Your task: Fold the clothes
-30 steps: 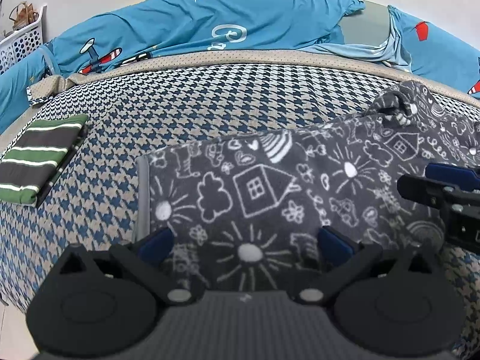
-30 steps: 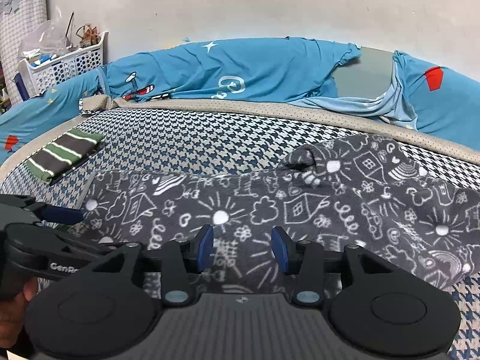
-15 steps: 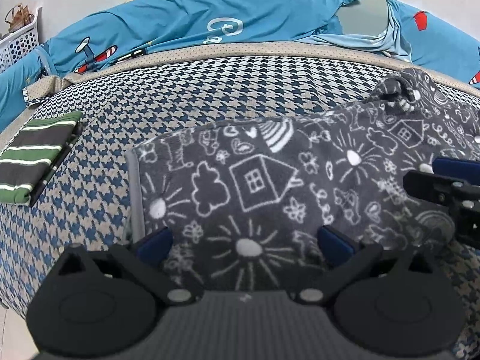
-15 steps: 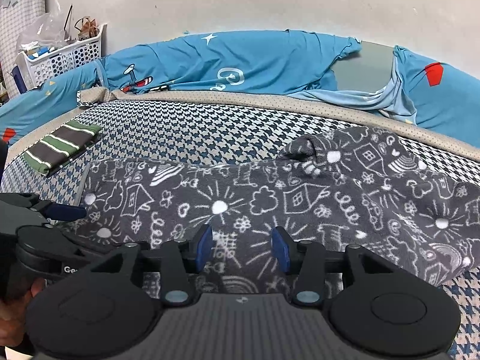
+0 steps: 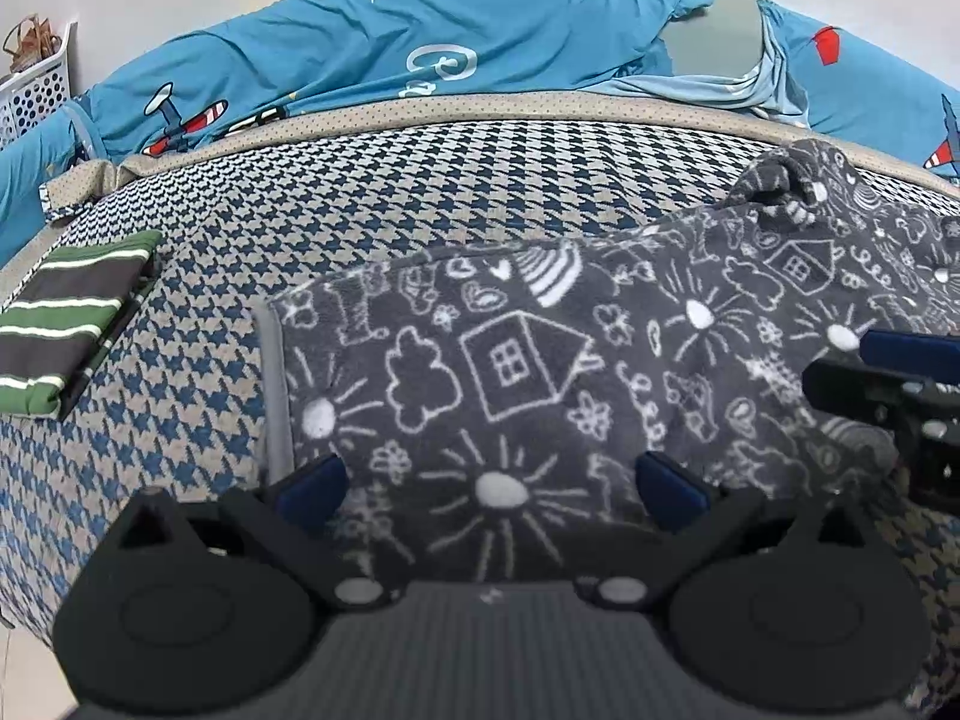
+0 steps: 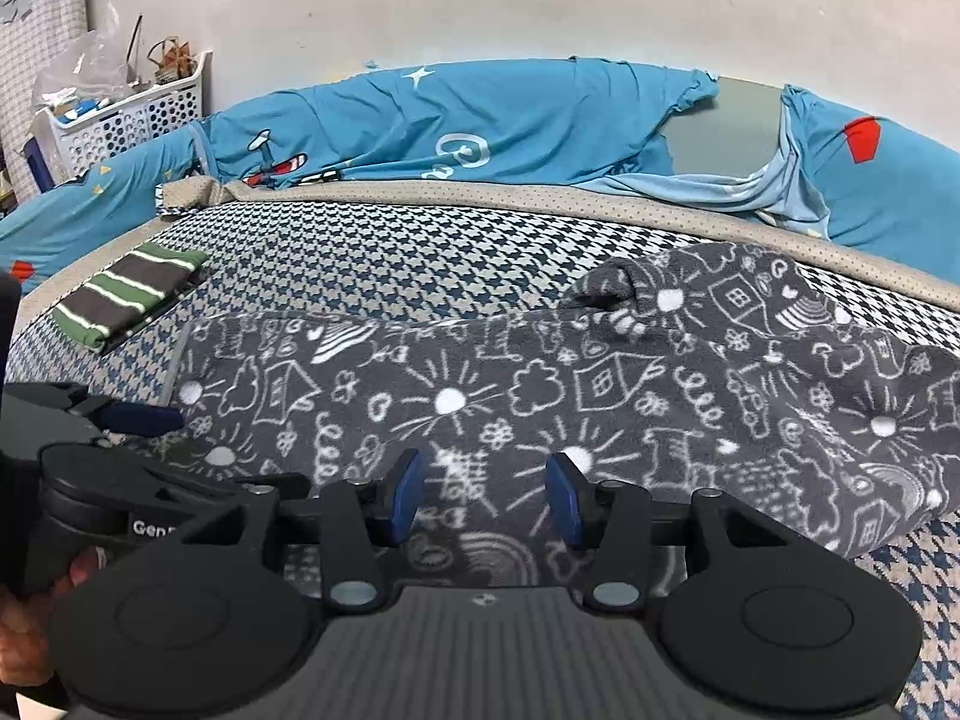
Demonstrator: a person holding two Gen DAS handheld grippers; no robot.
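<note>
The grey doodle-print fleece garment (image 5: 540, 372) lies spread on the houndstooth bed cover (image 5: 360, 216), soft, light and limp, likely best pinched at its near hem or corners. The left gripper (image 5: 489, 489) and right gripper (image 6: 483, 495) hover over it, jaws apart, holding nothing. A folded striped garment (image 6: 129, 294) rests far left; a blue sheet (image 6: 480, 120) lines the wall.

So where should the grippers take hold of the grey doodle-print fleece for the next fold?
Probably the near long edge of the grey fleece, approached from the near side: it lies flat and lengthwise, and the open left gripper and right gripper already straddle that edge.
</note>
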